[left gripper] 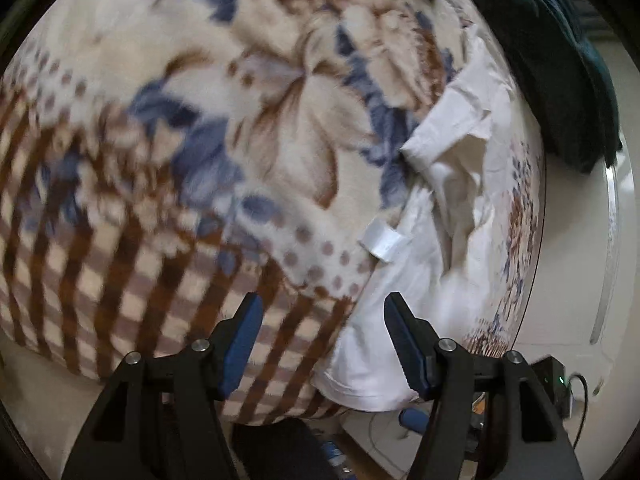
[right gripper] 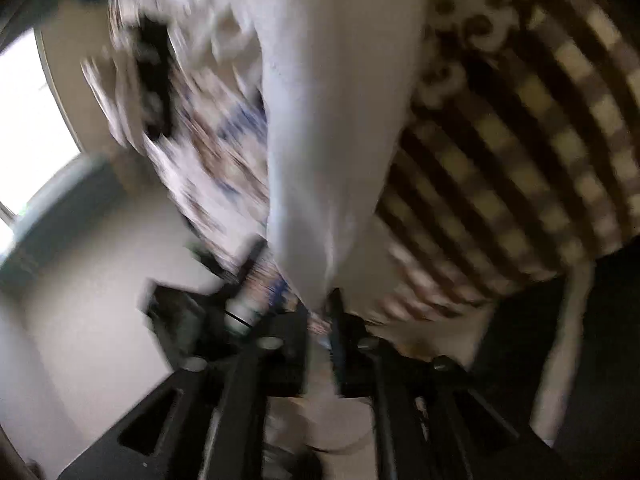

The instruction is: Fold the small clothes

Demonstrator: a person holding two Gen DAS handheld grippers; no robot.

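A small white garment [left gripper: 452,208] lies crumpled on the floral blanket [left gripper: 240,120], with a white tag at its left edge and its lower part hanging over the blanket's near edge. My left gripper [left gripper: 324,320] is open and empty, just above the blanket edge to the left of the garment's hem. In the blurred right wrist view the white garment [right gripper: 336,128] stretches upward from my right gripper [right gripper: 326,312], which is shut on its lower edge.
The blanket has brown checks [left gripper: 100,280] near me and blue and brown flowers further off. A dark green cloth [left gripper: 560,72] lies at the far right. A black device with a green light [left gripper: 556,380] sits on the floor to the right. The pale floor [right gripper: 80,280] lies below.
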